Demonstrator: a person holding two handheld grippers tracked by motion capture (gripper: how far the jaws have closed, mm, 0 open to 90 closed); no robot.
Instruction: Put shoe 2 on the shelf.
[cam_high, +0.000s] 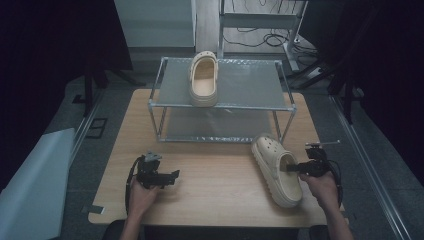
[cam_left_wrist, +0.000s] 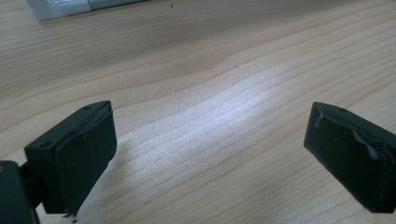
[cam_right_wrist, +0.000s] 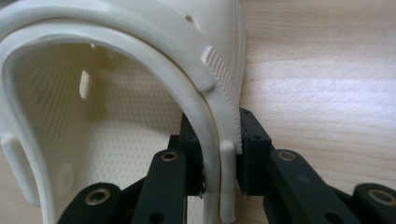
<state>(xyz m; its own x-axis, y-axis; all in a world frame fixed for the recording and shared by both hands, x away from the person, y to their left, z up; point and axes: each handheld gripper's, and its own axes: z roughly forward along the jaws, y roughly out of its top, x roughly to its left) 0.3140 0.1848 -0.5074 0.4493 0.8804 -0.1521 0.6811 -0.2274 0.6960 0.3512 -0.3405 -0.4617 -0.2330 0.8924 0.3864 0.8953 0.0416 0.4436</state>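
clog (cam_high: 276, 170): cream foam, perforated toe, on the wooden table (cam_high: 215, 190) at 4 o'clock, toe toward the rack | my right gripper (cam_high: 295, 169): jaws clamped on its side wall, one inside, one outside | my left gripper (cam_high: 172, 175): jaws apart over bare wood at 8 o'clock | metal rack (cam_high: 222, 100) at 12 o'clock, second clog (cam_high: 203, 78) on its top shelf

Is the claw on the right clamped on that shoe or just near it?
Clamped: the right claw has one jaw inside and one outside the clog's side wall, pressing it.
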